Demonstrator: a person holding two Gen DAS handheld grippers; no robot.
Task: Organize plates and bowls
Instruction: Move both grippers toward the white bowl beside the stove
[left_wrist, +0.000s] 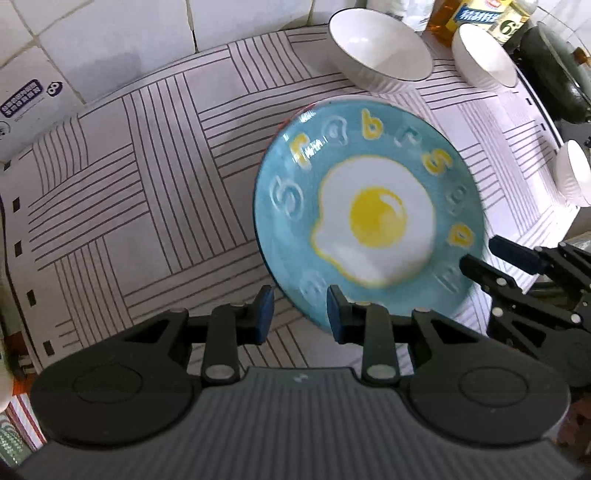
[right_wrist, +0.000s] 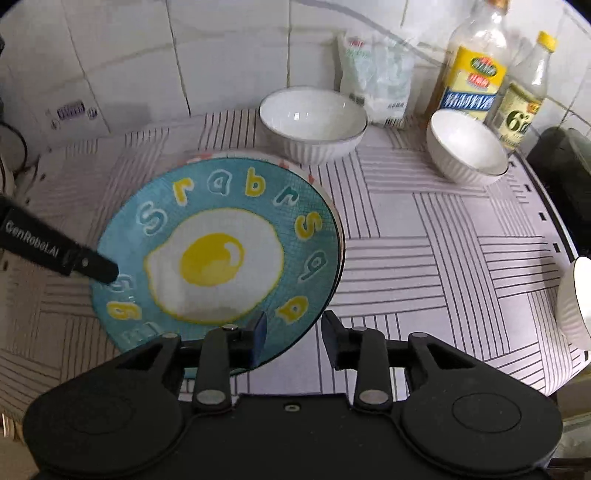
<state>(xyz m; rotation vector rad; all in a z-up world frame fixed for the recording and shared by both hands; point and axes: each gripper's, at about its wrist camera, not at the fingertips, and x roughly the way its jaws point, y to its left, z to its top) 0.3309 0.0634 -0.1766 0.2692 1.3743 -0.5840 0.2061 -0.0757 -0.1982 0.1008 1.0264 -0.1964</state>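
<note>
A blue plate with a fried-egg picture (left_wrist: 369, 210) (right_wrist: 218, 258) lies on top of another plate whose red-and-white rim (right_wrist: 295, 166) peeks out behind it. My left gripper (left_wrist: 300, 314) is open, its fingers straddling the plate's near edge. My right gripper (right_wrist: 293, 336) is open, also straddling the plate's near-right edge; it shows in the left wrist view (left_wrist: 484, 258). Three white ribbed bowls stand around: a large one (right_wrist: 312, 123) (left_wrist: 380, 50), a smaller one (right_wrist: 467, 146) (left_wrist: 484, 57), and one at the right edge (right_wrist: 576, 302) (left_wrist: 572, 173).
A striped mat (right_wrist: 424, 240) covers the counter below a tiled wall. Oil bottles (right_wrist: 471, 70) and a white bag (right_wrist: 376, 77) stand at the back. A dark pan (right_wrist: 565, 155) sits at the far right.
</note>
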